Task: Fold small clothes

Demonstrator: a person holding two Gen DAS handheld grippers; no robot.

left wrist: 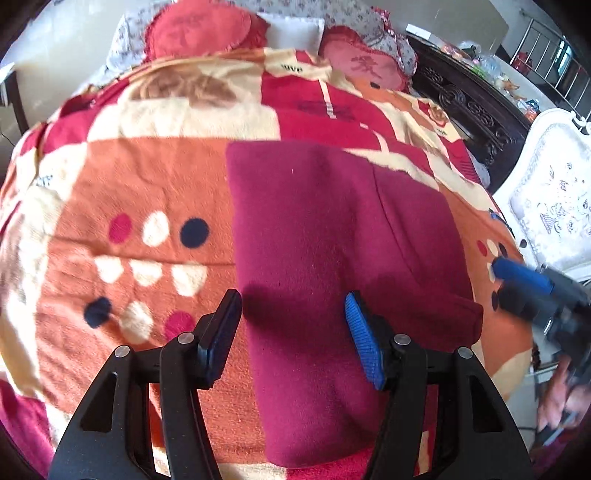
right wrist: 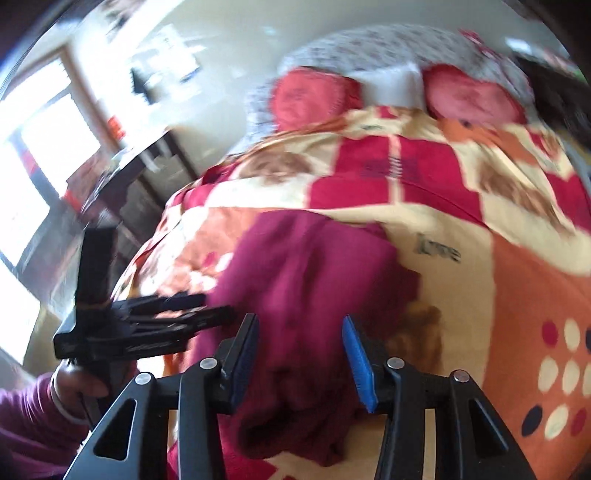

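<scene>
A maroon garment (left wrist: 332, 229) lies folded into a long flat shape on the patterned blanket (left wrist: 147, 177). My left gripper (left wrist: 291, 299) hovers over the garment's near half, open, with nothing pinched between its blue pads. My right gripper (left wrist: 506, 284) comes in blurred at the garment's right edge. In the right wrist view the same garment (right wrist: 314, 266) looks bunched and blurred under my right gripper (right wrist: 300, 319), whose jaws stand apart with the cloth behind them, not pressed. The left gripper (right wrist: 216, 304) points in from the left, held by a hand (right wrist: 74, 380).
The blanket (right wrist: 517, 277) covers a bed with two red pillows (left wrist: 199, 31) (left wrist: 369, 64) at its head. A white upholstered chair (left wrist: 554, 206) and dark carved furniture (left wrist: 472, 107) stand to the bed's right. A dark table and bright window (right wrist: 44, 147) are on the left.
</scene>
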